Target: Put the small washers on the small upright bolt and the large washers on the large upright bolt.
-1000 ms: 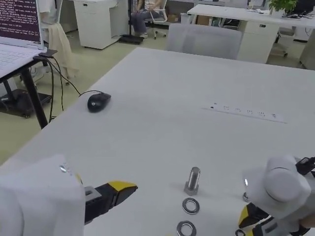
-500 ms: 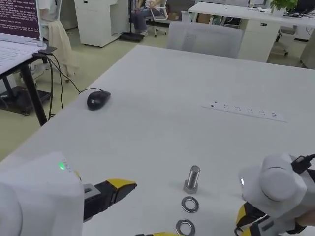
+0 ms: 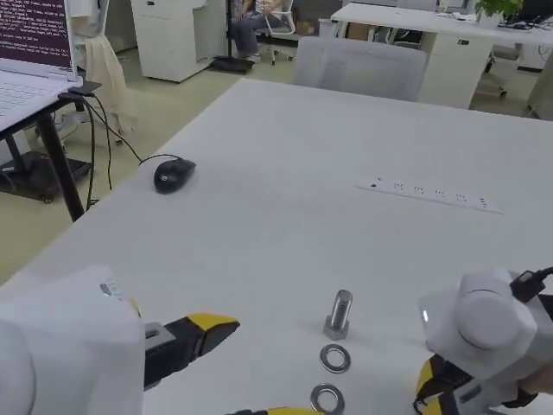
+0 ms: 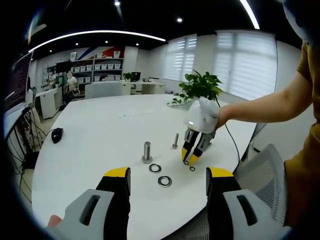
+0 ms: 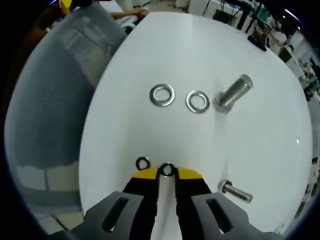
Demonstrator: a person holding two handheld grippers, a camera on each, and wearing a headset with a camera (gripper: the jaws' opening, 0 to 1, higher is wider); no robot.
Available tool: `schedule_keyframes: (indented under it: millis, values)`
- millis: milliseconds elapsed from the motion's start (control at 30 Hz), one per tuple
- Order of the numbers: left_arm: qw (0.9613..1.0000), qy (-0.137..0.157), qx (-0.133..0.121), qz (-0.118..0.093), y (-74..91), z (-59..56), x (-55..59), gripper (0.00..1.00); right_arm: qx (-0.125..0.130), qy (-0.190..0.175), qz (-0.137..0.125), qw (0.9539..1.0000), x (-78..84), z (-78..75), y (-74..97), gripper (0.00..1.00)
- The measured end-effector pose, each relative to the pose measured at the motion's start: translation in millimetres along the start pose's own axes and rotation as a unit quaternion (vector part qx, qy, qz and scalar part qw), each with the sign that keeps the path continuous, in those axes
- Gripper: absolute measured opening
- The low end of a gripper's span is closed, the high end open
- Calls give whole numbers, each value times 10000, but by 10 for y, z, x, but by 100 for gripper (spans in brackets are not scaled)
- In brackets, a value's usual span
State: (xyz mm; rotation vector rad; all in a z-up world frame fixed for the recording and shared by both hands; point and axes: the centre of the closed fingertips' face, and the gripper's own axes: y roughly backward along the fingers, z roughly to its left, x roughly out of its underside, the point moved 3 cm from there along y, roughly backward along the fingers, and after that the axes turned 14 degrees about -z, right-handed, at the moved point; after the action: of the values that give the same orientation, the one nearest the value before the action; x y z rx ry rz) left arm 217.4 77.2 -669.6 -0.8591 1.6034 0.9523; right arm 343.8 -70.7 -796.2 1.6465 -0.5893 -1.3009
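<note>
Right gripper (image 5: 167,174) has settled, pinching a small washer (image 5: 168,165), ready for the small bolt (image 5: 235,191); left gripper (image 4: 169,172) gapes wide

**Open table ahead, cluttered near edge**

Wide bare table (image 3: 285,173) ahead, broken only by a mouse (image 3: 174,175) far left and a power strip (image 3: 429,195) far right. Nearer, large bolt (image 3: 340,313) upright, two large washers (image 3: 334,358) flat just before it. Small bolt (image 4: 175,140) upright, apart, bare gap between. Right gripper (image 4: 190,159) tips down beside the small bolt, blocking that side. Clear above both bolts.
</note>
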Motion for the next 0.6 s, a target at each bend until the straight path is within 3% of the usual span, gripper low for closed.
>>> schedule_keyframes:
  millis: [600]
  values:
    - [9999, -51, 89, 46, -46, -6, -7, 60, 315, -147, 10, 9994, 79, -122, 361, 12]
